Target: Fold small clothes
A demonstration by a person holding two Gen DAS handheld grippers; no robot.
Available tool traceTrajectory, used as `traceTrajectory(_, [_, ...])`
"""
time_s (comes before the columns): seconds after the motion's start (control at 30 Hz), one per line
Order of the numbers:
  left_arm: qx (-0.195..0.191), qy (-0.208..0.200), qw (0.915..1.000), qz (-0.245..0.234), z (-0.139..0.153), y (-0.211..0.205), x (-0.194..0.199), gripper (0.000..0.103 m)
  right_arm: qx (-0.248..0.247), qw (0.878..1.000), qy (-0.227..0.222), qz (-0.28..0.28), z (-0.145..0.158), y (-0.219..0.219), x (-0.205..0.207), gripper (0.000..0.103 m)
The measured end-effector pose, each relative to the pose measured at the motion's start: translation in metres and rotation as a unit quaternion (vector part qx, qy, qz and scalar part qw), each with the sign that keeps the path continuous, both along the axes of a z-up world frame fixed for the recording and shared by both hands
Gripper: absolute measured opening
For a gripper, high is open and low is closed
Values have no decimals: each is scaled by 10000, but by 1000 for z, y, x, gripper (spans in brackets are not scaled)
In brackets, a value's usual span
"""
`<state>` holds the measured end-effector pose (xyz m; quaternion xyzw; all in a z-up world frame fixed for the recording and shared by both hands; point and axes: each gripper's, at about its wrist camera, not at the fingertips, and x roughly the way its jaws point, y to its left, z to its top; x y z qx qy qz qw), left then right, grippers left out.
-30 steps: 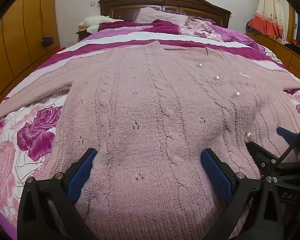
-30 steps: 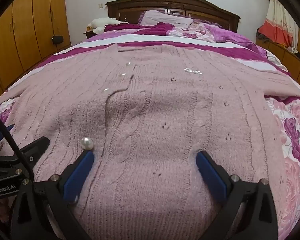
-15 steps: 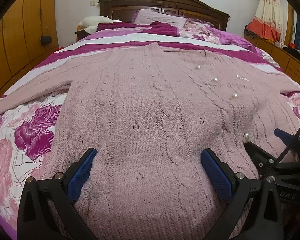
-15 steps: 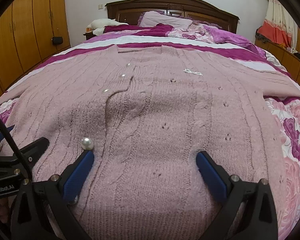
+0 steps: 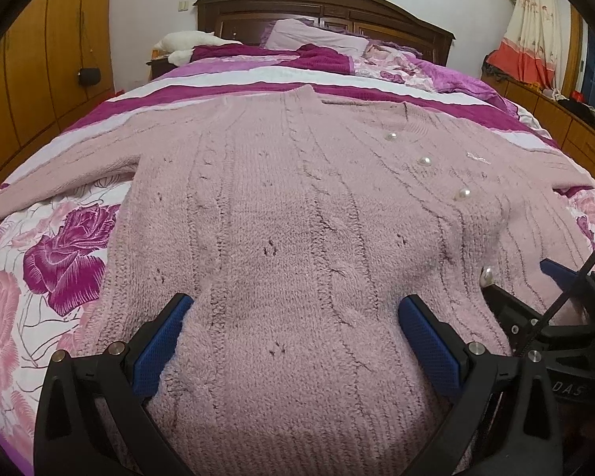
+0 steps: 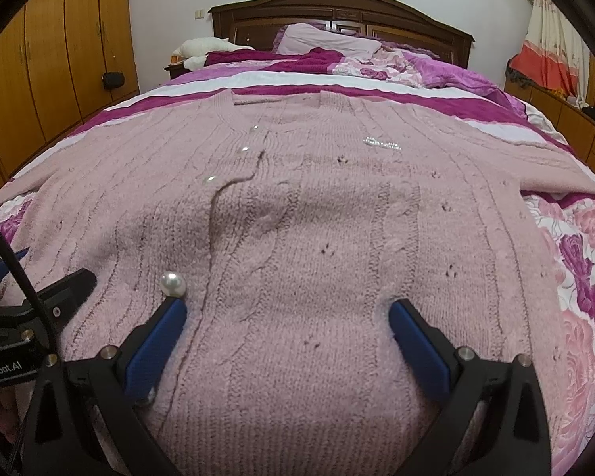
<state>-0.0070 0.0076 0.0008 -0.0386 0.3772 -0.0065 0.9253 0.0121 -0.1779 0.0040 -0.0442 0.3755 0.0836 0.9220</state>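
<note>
Cardigan (image 5: 297,214), pink cable-knit, lies flat & face up on the bed (image 5: 59,261), hem toward the cameras, neckline toward the headboard (image 5: 325,12). Sleeves spread out to both sides over the floral sheet. Pearl buttons (image 5: 424,161) run down the front placket; in the right wrist view the lowest pearl (image 6: 173,283) sits just beside the tip of the left-hand finger of the right gripper (image 6: 287,313). Small sparkly brooch (image 6: 381,143) on the chest, right of the placket. Placket edge gapes a bit & curls mid-chest in the right view.

Left gripper (image 5: 297,313): jaws spread wide, blue pads (image 5: 160,341) resting on or just over the knit near the hem, nothing pinched between them. Right gripper: jaws also spread wide, pads (image 6: 416,341) low over the hem area on the other half of the front, not clamping the fabric. Can't tell if pads actually press the knit or sit just above.

Both grippers side by side at the hem: right one shows at the right edge of the left view (image 5: 551,309), left one at the left edge of the right view (image 6: 27,317).

Bkgd: striped magenta & white quilt (image 5: 258,79) + pillow (image 5: 317,35) past the neckline, wooden wardrobe (image 5: 39,59) on the left wall, curtain (image 5: 535,27) at right.
</note>
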Motion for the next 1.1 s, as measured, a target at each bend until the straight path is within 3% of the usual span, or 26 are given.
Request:
traceTrajectory(0.43, [-6,-29,10000,-6,-2,3,-1,86,-266,9996,-11,-82,0,5,-3,102])
traceTrajectory(1.1, [-134,-131,9998,-10,0,11,-8,85,-70,9999,-61,-47,-4,2,4,103])
